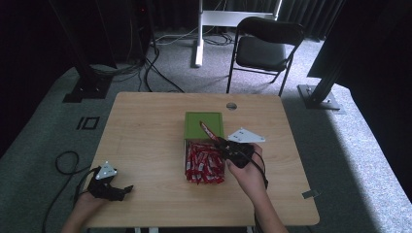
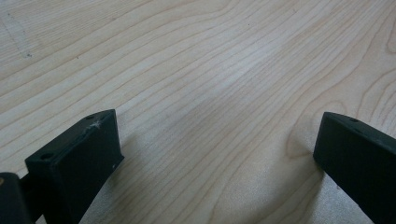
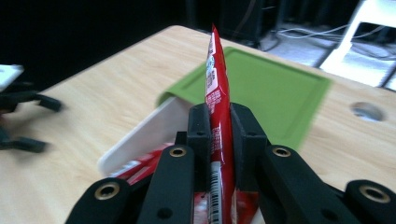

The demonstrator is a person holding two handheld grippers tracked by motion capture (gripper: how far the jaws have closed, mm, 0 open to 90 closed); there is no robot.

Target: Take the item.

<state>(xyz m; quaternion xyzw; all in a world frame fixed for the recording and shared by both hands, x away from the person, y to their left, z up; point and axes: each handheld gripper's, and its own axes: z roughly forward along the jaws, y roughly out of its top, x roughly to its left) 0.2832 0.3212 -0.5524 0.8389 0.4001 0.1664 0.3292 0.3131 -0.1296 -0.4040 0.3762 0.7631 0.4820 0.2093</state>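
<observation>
My right gripper (image 1: 217,141) is shut on a slim red packet (image 1: 207,130), which sticks out up and to the left over the green lid (image 1: 204,122). In the right gripper view the red packet (image 3: 216,88) stands on edge, pinched between the two black jaws of the right gripper (image 3: 219,121). Below it a white box (image 1: 185,162) holds a heap of red packets (image 1: 204,164). My left gripper (image 1: 122,191) rests near the table's front left corner, open. Its own view has the left gripper (image 2: 219,144) with jaws wide apart over bare wood.
The green lid (image 3: 271,88) lies flat just behind the white box (image 3: 140,135). A round cable hole (image 1: 231,106) sits near the table's far edge. A black folding chair (image 1: 265,46) and a white desk leg stand beyond the table. A cable loops on the floor at left.
</observation>
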